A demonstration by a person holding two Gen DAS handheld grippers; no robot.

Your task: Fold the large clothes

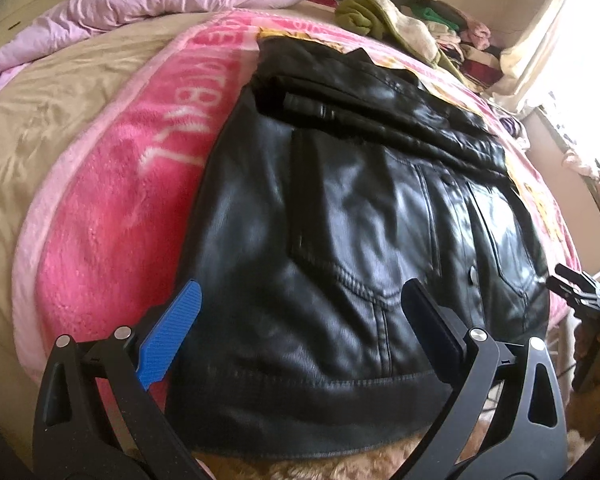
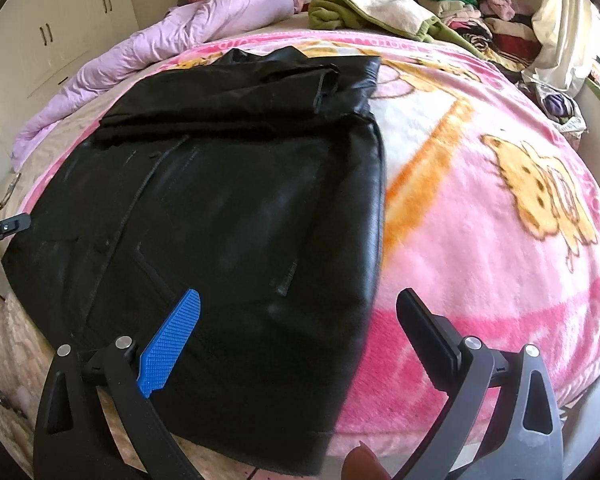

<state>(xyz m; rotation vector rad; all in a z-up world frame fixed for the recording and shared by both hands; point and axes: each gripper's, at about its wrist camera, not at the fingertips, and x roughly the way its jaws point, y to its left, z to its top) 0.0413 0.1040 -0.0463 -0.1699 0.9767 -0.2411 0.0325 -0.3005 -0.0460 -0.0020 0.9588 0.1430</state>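
The black leather jacket (image 1: 340,208) lies front-up on the pink cartoon blanket (image 2: 480,208) that covers the bed, its hem toward the near edge and its sleeves already laid across the chest near the collar. Both sets of tongs hang over that hem, spread wide and holding nothing: the left tongs (image 1: 300,332) straddle the left part of the hem band, the right tongs (image 2: 300,340) sit over the jacket's right edge, with one finger above leather and the other above blanket.

The likely trouble is the material itself — the leather looks stiff, thick and slick, so a shallow pinch on the hem could slide off as it is lifted. The right tongs, placed as they are, could bite blanket along with jacket and drag the fleece up into the fold. If the two sides rise unevenly, the crossed sleeves may slip off the chest and undo the tidy stack. The hem also hangs close to the bed's edge — a tug toward the person could pull the whole jacket off.
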